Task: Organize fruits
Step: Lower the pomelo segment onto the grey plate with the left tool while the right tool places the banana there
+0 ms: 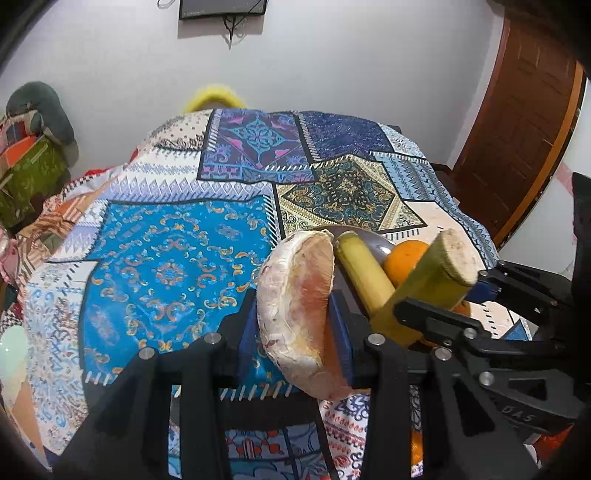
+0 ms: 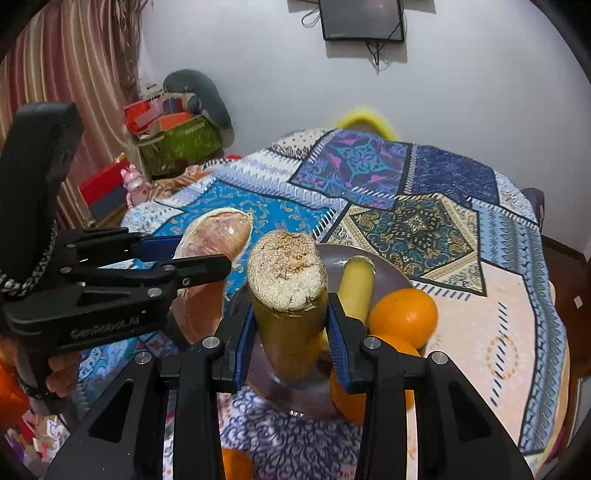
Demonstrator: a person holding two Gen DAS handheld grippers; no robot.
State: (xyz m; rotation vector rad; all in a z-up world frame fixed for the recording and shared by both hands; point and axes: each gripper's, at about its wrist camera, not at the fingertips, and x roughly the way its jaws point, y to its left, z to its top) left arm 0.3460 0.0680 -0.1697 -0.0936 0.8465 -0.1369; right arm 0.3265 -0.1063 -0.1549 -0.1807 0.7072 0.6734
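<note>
My left gripper (image 1: 295, 325) is shut on a peeled pomelo wedge (image 1: 299, 306), pale with pink flesh, held above the patterned tablecloth; it also shows in the right wrist view (image 2: 218, 232). My right gripper (image 2: 291, 332) is shut on a yellow-green sugarcane piece (image 2: 288, 295) with a rough cut end, held over a grey plate (image 2: 391, 273); the sugarcane piece also shows in the left wrist view (image 1: 432, 280). On the plate lie a banana (image 2: 356, 288) and an orange (image 2: 404, 314). A second orange (image 2: 369, 391) sits below, partly hidden by my fingers.
The patchwork tablecloth (image 1: 166, 258) covers the table. Another orange (image 2: 236, 463) lies near the front edge. A green box with clutter (image 2: 177, 144) stands beyond the table's left; a wooden door (image 1: 524, 129) is at right. A monitor (image 2: 362, 18) hangs on the wall.
</note>
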